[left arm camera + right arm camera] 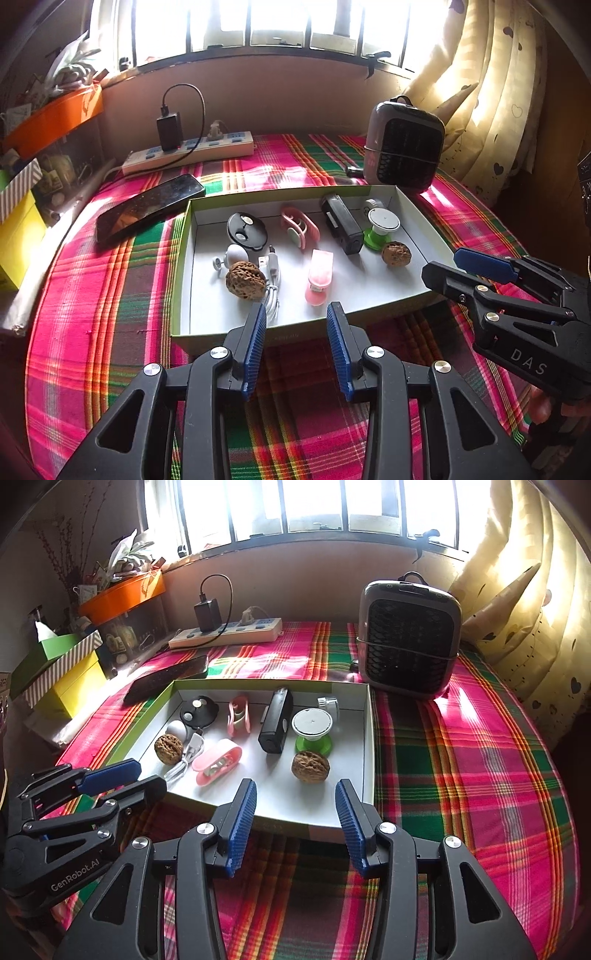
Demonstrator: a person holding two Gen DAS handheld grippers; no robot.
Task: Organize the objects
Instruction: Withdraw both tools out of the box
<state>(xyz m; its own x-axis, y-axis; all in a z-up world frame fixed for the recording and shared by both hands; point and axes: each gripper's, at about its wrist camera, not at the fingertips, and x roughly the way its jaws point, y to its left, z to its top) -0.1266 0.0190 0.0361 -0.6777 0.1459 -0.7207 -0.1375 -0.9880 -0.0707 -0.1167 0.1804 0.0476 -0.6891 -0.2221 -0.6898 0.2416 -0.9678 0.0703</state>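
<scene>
White tray (373,302) of small objects just ahead of both empty, parted jaws, left gripper (297,317), right gripper (295,794)

We see our left gripper (297,314) open at lower centre, above the near rim of the shallow box (181,291); two walnuts (245,278) and a pink clip (318,282) lie inside.

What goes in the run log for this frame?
left claw: open, empty | right claw: open, empty | tray: items inside | phone: outside tray
</scene>
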